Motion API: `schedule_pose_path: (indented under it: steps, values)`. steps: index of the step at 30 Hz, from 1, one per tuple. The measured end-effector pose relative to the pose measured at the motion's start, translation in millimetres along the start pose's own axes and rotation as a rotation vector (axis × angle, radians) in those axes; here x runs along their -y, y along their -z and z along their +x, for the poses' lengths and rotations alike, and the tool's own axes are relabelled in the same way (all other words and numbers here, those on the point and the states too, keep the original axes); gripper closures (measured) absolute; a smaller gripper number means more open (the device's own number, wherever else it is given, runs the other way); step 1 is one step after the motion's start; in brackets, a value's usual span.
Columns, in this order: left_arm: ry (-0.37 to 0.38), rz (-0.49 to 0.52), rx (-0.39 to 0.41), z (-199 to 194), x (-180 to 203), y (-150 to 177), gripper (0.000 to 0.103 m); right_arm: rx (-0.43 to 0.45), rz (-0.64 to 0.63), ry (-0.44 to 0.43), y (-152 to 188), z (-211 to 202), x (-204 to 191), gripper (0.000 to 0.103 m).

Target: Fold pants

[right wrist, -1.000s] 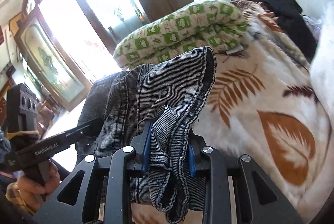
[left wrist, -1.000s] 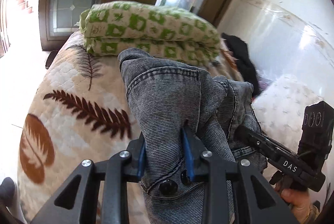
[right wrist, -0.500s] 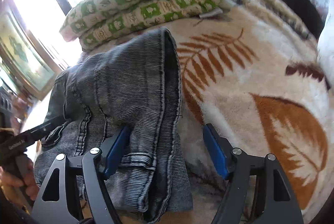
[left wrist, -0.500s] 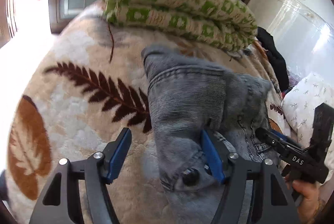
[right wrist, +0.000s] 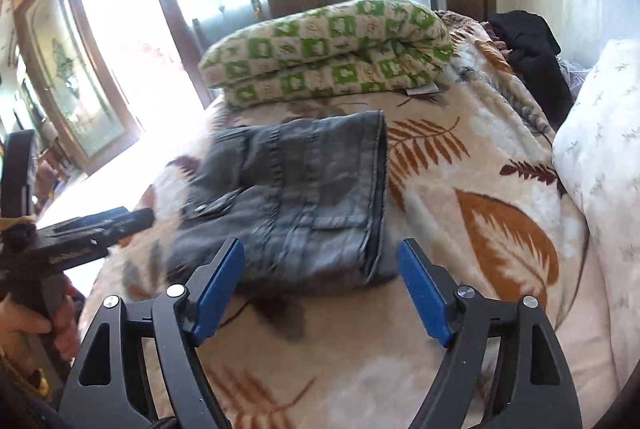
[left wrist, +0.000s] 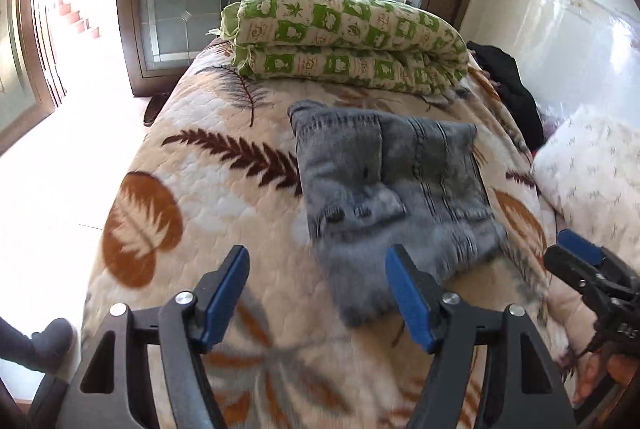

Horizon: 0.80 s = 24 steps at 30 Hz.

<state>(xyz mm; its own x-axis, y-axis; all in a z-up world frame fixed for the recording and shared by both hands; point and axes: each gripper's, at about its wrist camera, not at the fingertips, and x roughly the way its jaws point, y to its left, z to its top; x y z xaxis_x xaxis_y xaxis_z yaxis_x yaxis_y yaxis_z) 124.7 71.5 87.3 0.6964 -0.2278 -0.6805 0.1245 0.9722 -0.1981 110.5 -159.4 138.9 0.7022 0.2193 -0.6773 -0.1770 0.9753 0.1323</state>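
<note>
Left gripper (left wrist: 318, 295): fingers spread wide, empty, at lower centre of its frame. Right gripper (right wrist: 320, 287): fingers spread wide, empty, clear of the cloth. Pants (left wrist: 390, 185): grey denim, folded, lying mid-frame on leaf-print bedspread (left wrist: 224, 197). Green checked quilt (left wrist: 348, 35): folded, beyond pants. White pillow (right wrist: 600, 165): right edge.

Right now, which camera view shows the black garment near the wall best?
The right wrist view: the black garment lies unblurred there, its draped shape clear beside the white pillow. The left wrist view shows only a narrower dark strip at the bed's far edge.
</note>
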Motion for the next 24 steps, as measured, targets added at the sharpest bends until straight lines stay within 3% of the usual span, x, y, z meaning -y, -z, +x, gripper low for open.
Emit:
schedule_pose_path:
  steps: [6, 10, 17, 24]
  values:
    - [-0.025, 0.024, 0.0, -20.4, 8.8, 25.5, 0.027, 0.033, 0.008, 0.002, 25.0, -34.7, -12.7, 0.021]
    - [-0.042, 0.035, 0.01, -32.2, 14.8, 35.1, 0.018, 0.046, 0.03, -0.006, 32.5, -51.8, -16.2, 0.02]
    - [-0.08, 0.092, 0.034, -49.7, 27.5, 49.0, 0.005, 0.078, 0.018, 0.011, 47.5, -66.3, -20.8, 0.013]
    - [-0.116, 0.102, 0.069, -63.8, 31.1, 54.2, 0.001, 0.116, 0.004, 0.017, 57.7, -72.0, -20.2, 0.01]
